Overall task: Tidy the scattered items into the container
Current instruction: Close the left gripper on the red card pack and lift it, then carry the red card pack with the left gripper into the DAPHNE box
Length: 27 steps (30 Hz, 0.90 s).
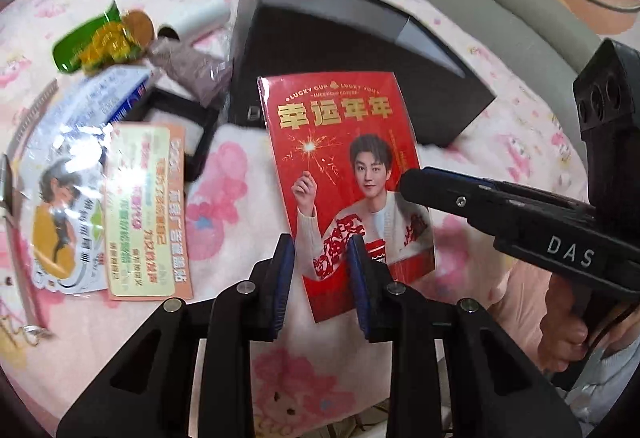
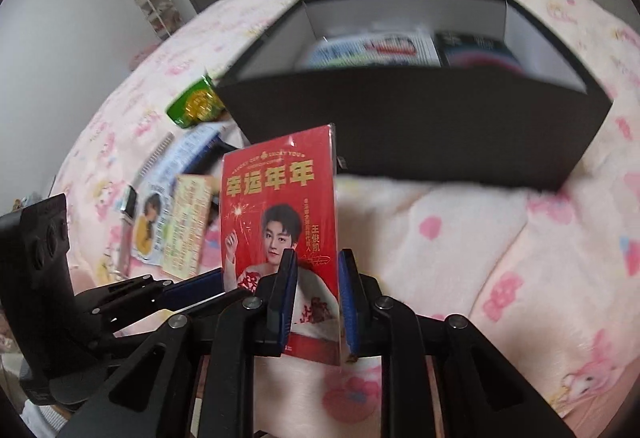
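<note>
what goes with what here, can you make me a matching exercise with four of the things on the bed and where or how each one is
Things:
1. red card
2. black box
3. green packet
4. peach leaflet

Places or states:
a. open on top, with items already inside
b. held up off the bedspread, in front of the box
c. lying flat in the scattered pile
d. at the back of the pile, near a white tube

Pairs: 1-b, 2-a, 3-d, 4-c
</note>
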Available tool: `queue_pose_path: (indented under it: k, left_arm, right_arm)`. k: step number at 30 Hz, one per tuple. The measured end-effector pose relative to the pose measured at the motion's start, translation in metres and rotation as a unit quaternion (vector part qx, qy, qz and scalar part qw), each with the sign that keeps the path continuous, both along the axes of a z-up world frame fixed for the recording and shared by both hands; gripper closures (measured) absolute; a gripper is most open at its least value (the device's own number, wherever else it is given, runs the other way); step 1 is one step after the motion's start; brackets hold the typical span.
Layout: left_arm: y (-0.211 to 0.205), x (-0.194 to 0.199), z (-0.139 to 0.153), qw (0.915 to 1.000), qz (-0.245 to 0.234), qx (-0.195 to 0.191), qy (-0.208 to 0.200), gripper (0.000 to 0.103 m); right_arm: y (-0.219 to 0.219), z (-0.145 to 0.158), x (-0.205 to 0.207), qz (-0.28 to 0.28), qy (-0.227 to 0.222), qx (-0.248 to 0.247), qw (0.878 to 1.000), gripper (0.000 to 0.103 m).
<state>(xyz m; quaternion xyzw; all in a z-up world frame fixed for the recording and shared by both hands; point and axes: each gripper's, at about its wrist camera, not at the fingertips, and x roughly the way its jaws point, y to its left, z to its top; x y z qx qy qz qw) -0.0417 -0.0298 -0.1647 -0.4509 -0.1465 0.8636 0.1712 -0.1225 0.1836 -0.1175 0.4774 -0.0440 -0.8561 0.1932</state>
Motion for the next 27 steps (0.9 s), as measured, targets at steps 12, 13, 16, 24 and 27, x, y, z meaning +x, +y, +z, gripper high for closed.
queue_pose_path:
  k: [12,13,16,24,27]
  left_arm:
    - [0.033,-0.008,0.067,0.9979,0.007,0.036,0.053,0.076]
    - [0.036,-0.011,0.071,0.998,0.005,0.034,0.054,0.076]
    - [0.047,-0.029,0.083,0.9979,-0.01,0.032,0.055,0.076]
    - [0.101,-0.138,0.094,0.998,-0.05,0.024,0.029,0.076]
    - [0.126,-0.176,0.087,0.9982,-0.058,0.016,0.004,0.076]
  right_arm:
    - [0.02,0.043,0.008,-0.007,0.035,-0.067,0.997,0.086]
    - [0.022,0.046,0.008,-0.009,0.037,-0.073,0.997,0.086]
    - [0.034,0.06,0.0,-0.014,0.047,-0.09,0.995,0.085]
    - [0.078,0.09,-0.068,-0.038,0.1,-0.087,0.99,0.085]
    - [0.097,0.081,-0.105,-0.05,0.099,-0.069,0.991,0.085]
